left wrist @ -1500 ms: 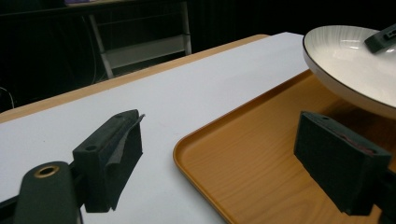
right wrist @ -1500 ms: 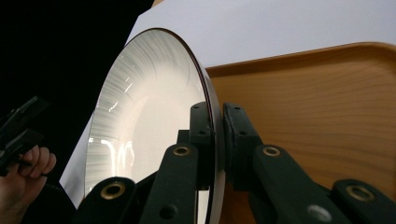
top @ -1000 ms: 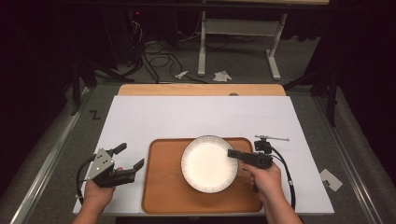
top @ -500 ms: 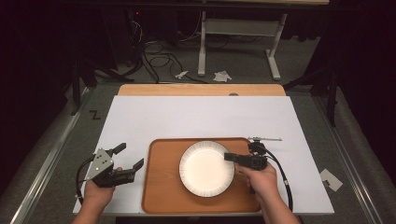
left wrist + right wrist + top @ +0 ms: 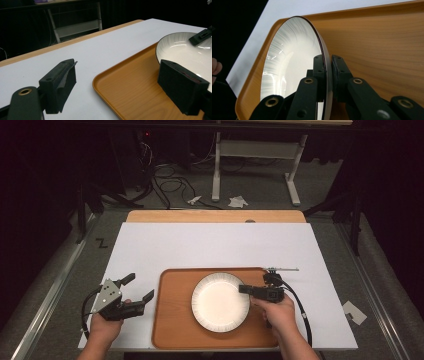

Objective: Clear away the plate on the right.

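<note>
A white plate (image 5: 220, 301) with a dark rim lies on a wooden tray (image 5: 172, 320) near the table's front edge. My right gripper (image 5: 245, 289) is shut on the plate's right rim, one jaw inside the plate (image 5: 292, 55) and one outside. In the right gripper view the right gripper (image 5: 328, 62) pinches that rim above the tray (image 5: 374, 40). My left gripper (image 5: 139, 288) stands open just left of the tray, holding nothing. The left gripper (image 5: 120, 82) view looks across the tray's corner (image 5: 132, 90) toward the plate (image 5: 185, 50).
White sheeting (image 5: 215, 245) covers the table, with a wooden strip (image 5: 215, 216) along the far edge. A thin metal rod (image 5: 284, 269) lies just beyond the tray's right corner. The dark floor behind holds cables, paper scraps and a desk frame (image 5: 255, 150).
The right gripper, shut on the plate's rim, has shifted it slightly toward the near left on the tray. The left gripper has stayed where it was.
</note>
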A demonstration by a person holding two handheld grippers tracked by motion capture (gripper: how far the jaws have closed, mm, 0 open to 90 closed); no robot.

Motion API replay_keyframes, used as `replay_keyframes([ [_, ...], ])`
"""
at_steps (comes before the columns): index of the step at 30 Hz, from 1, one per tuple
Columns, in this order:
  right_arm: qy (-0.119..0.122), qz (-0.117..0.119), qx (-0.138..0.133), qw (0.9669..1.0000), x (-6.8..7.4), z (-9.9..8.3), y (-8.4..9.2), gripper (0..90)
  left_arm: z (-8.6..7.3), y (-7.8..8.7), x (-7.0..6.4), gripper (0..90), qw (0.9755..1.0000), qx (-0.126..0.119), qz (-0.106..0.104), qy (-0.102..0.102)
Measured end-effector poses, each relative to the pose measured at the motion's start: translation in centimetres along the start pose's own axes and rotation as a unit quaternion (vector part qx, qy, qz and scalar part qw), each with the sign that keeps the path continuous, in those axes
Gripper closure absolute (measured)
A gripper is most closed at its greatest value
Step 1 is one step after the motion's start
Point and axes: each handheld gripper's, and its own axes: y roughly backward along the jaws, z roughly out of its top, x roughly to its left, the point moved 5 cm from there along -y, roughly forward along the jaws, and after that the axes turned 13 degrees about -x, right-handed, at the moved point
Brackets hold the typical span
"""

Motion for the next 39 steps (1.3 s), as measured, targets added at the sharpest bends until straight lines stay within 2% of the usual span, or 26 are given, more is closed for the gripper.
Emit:
replay_keyframes([
  [4,0.004,-0.005,0.004,1.0,-0.1,0.0,-0.1,84.7,0.0,0.0,0.0,16.1,1.0,0.0,0.0,-0.001],
  [7,0.016,-0.013,0.006,0.9998,-0.1,-0.1,-0.1,84.6,0.0,0.0,0.0,16.1,1.0,0.0,0.001,-0.001],
  [20,0.008,-0.014,0.019,0.9997,-0.7,-0.4,-0.3,82.5,-0.1,0.0,0.0,16.1,1.0,0.002,0.0,-0.002],
  [27,0.012,-0.011,0.028,0.9995,-0.8,-0.5,-0.4,77.1,-0.1,-0.1,-0.1,16.1,1.0,0.002,-0.002,0.0],
  [39,0.034,-0.025,0.046,0.9981,-1.0,-1.1,-0.8,68.6,0.0,0.0,-0.1,16.1,1.0,0.002,-0.004,-0.001],
])
